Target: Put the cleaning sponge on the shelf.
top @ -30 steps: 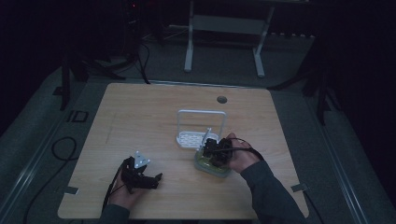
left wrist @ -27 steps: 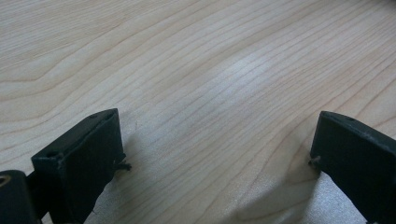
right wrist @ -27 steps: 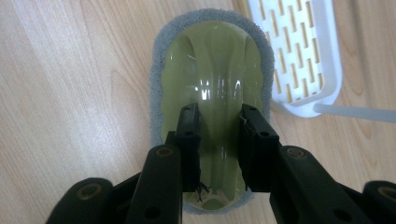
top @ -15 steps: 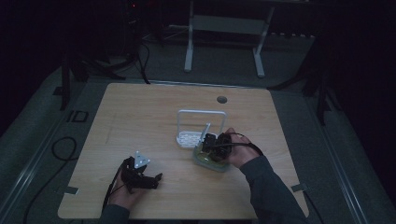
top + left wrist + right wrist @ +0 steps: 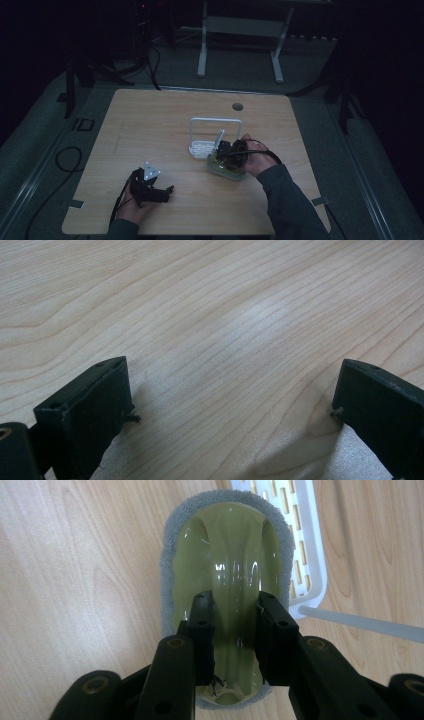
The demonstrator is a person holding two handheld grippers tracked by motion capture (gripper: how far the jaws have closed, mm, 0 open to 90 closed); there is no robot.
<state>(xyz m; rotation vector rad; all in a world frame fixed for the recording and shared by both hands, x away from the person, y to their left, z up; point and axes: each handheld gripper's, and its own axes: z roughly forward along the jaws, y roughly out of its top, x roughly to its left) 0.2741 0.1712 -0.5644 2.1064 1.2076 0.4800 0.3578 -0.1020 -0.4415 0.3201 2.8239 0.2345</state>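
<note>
Right tongs are clamped on the raised green handle of the scrubber, jaws pinching its central ridge from above. The scrubber sits flat on the worktop, right of centre toward the near edge, touching the white rack behind it. Left tongs rest wide open on bare wood near the front-left corner, gripping nothing.

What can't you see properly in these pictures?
- Scrubber near end: right gripper view, covered by the right gripper.
- Its underside: hidden against the table.
- White rack: right gripper view, cut off by the top edge.
- Left gripper: high view, too dark and small to show its jaws.
</note>
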